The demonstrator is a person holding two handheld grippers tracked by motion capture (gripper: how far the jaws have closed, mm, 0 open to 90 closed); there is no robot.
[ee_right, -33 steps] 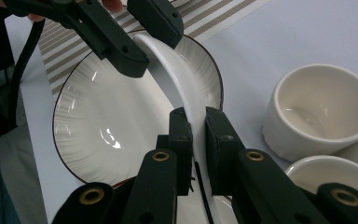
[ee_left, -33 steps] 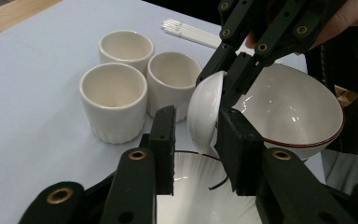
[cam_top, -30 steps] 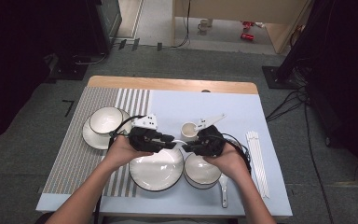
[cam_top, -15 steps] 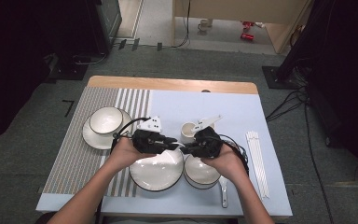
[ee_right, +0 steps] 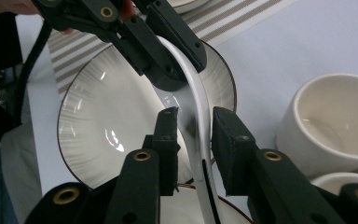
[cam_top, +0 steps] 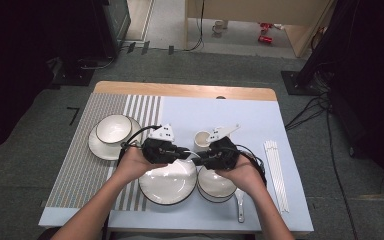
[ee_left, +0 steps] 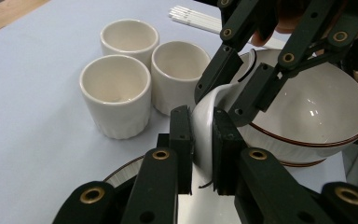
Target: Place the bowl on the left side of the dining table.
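Spoon [ee_right: 193, 116] hangs over pale blue table [cam_top: 230, 112], grey floor around.

Cups: three small cream cups [ee_left: 115, 93] stood close together on the pale blue worktop [cam_top: 260, 120].
Straws: a bundle of white straws [cam_top: 276, 172] lay near the right edge.
Placemat: a striped mat [cam_top: 87, 165] covered the left part.
Left bowl: a bowl [cam_top: 113, 128] sat on a saucer [cam_top: 96, 147] on the mat.

White spoon [ee_right: 191, 107] between black jaws, white ribbed plate [cam_top: 167, 182] with dark rim, white bowl [ee_left: 317, 112] edged in red-brown, cream cups [ee_left: 116, 93], grey-and-white striped placemat [cam_top: 90, 160], pale blue tabletop [cam_top: 250, 115].
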